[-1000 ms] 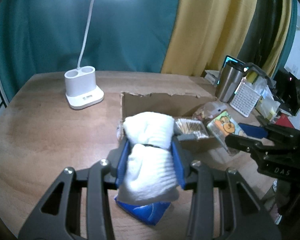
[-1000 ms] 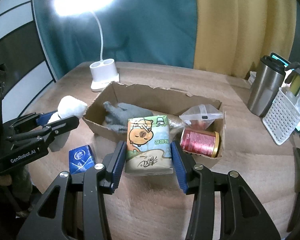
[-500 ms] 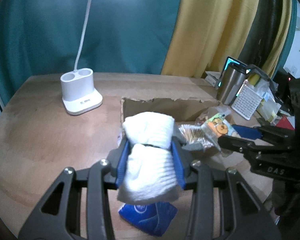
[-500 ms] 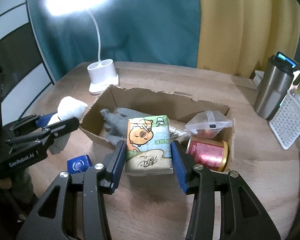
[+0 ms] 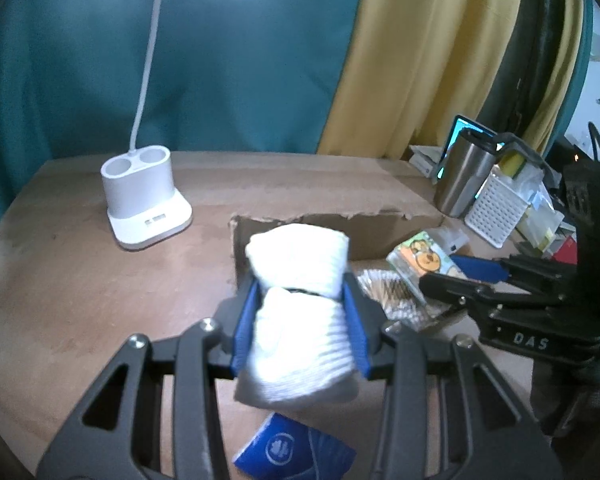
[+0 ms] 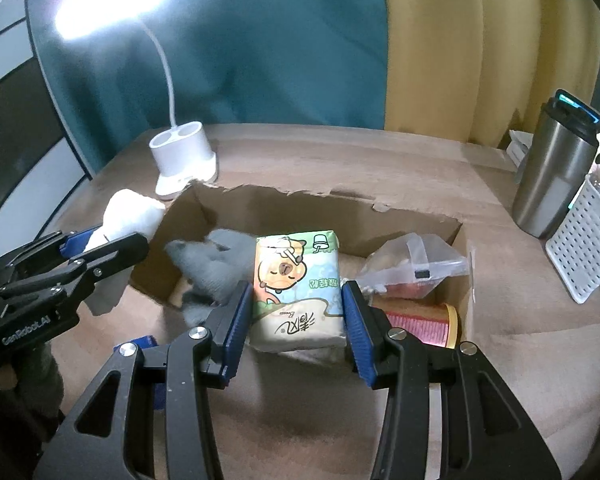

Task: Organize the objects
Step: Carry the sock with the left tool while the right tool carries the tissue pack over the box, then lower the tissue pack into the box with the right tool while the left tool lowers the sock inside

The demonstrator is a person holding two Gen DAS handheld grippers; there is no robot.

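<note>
I am holding a rolled white sock bundle (image 5: 300,312) in my left gripper (image 5: 300,332), its blue pads (image 5: 246,332) pressing in on both sides of the roll. The bundle is sticking out past the fingertips, over the near left corner of the torn cardboard box (image 5: 340,226). Below the bundle, a small blue packet (image 5: 292,450) is lying flat on the wooden table (image 5: 80,288), just outside the box.

I am clamping a pack of tissues (image 6: 296,292) in my right gripper (image 6: 296,320). The pack has a cartoon animal printed on it and is sitting between the blue pads (image 6: 236,320), tilted up and facing the camera, over the box's near wall. In the box behind it, grey socks (image 6: 212,268) are lying at the left end. At the right end, a clear plastic bag (image 6: 412,264) is resting above a red and gold can (image 6: 424,324) that is lying on its side.

Farther out, a white desk lamp (image 6: 184,160) is standing on the table past the box's far left corner, its light switched on. To the right, a steel tumbler (image 6: 552,184) is standing upright beside a white perforated basket (image 6: 584,248). Teal and yellow curtains are hanging behind the table.
</note>
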